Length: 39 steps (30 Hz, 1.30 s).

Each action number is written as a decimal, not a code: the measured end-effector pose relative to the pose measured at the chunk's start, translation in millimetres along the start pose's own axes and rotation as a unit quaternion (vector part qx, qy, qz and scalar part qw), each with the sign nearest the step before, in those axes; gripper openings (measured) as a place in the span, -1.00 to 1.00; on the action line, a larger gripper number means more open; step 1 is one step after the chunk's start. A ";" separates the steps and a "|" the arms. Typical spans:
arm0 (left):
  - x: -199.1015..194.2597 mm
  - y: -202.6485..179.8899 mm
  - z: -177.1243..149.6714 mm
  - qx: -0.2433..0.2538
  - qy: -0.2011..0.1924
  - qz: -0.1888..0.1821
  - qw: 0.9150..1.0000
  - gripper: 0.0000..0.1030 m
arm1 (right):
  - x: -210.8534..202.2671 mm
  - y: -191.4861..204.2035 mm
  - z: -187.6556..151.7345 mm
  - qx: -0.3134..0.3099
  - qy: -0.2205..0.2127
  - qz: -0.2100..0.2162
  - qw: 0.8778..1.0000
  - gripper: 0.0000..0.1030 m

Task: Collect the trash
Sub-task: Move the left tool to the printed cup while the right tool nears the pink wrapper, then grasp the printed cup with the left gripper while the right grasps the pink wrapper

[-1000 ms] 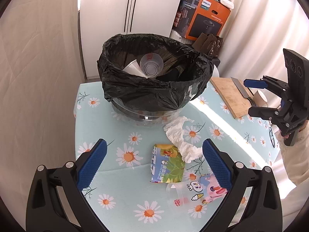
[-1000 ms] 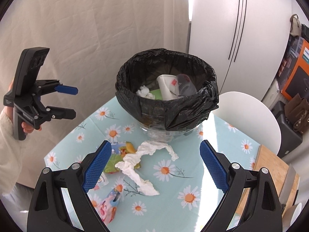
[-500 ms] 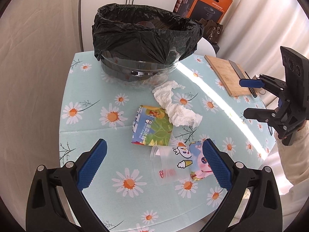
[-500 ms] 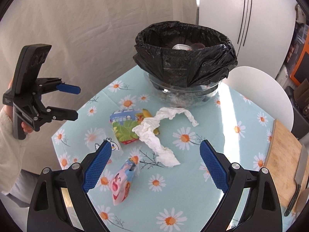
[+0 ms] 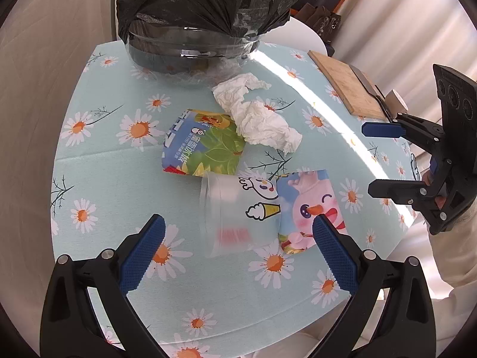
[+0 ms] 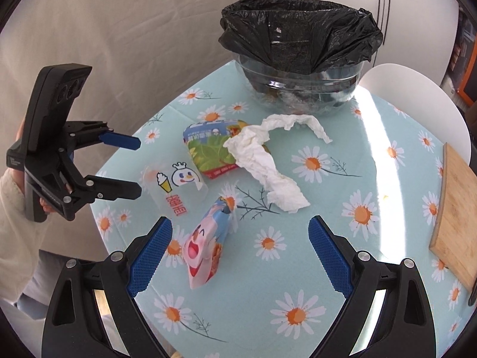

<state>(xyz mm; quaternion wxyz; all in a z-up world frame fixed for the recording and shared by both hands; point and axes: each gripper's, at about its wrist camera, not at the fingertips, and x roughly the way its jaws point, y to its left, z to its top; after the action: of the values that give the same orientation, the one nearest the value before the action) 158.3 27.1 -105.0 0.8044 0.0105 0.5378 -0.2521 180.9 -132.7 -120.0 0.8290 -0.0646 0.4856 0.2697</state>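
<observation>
While the left hand-held gripper [image 5: 237,232] hangs over the near edge of the bench [image 5: 98,155], its blue-padded fingers [image 5: 143,250] are spread wide and grasp nothing. Lying on its side between them is a clear plastic cup [image 5: 238,211], printed with a cartoon snowman and an ice cream cone. Just beyond the cup lies a flattened blue and green snack wrapper [image 5: 202,146], and its near edge touches the cup's rim. A crumpled white tissue [image 5: 256,113] overlaps the wrapper's far right corner and trails toward the glass bowl [image 5: 190,56] at the back, which is lined with a black trash bag [image 5: 205,3]. To the right of the cup, touching its base, rests a pink cartoon pouch [image 5: 310,205]. Farther right, a wooden cutting board [image 5: 342,89] lies along the bench edge with a knife [image 5: 366,83] on it. The right hand-held gripper [image 5: 369,156] hovers over that right edge, its jaws released and empty. In the right wrist view the pouch sits nearest its spread fingers [image 6: 149,253], with the cup to the left and the tissue just beyond. A white chair [image 6: 414,98] stands behind the bench, beside the bowl.
</observation>
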 end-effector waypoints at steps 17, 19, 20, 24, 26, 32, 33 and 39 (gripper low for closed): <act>34.6 12.5 -15.0 -0.030 0.015 0.061 0.998 0.00 | 39.9 7.5 -26.7 0.018 0.047 0.011 0.999 0.71; 29.1 15.3 -20.4 -0.038 0.010 0.074 0.996 0.00 | 44.6 8.5 -27.1 0.027 0.047 0.017 0.998 0.71; 26.8 16.3 -23.5 -0.040 0.010 0.082 0.996 0.00 | 46.6 8.9 -27.2 0.033 0.045 0.020 0.998 0.71; 18.5 22.3 -35.2 -0.062 0.014 0.122 0.990 0.00 | 53.9 12.2 -26.7 0.055 0.044 0.029 0.997 0.71; 12.8 26.5 -41.2 -0.081 0.006 0.133 0.988 0.00 | 56.1 15.7 -25.8 0.059 0.041 0.028 0.997 0.71; 0.2 32.6 -52.9 -0.115 -0.001 0.187 0.976 0.00 | 60.9 21.0 -23.3 0.076 0.040 0.028 0.996 0.43; -1.5 34.4 -54.2 -0.121 0.000 0.184 0.975 0.00 | 64.7 22.6 -23.1 0.076 0.050 0.032 0.995 0.02; -12.3 37.9 -55.1 -0.140 -0.007 0.191 0.971 0.00 | 70.1 29.3 -30.1 0.074 0.068 0.032 0.994 -0.82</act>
<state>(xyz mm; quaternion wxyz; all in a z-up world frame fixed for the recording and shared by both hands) 123.1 80.9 -127.2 0.8350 -0.0010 0.5500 -0.0160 169.6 -92.1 -190.0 0.7875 -0.0056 0.5613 0.2545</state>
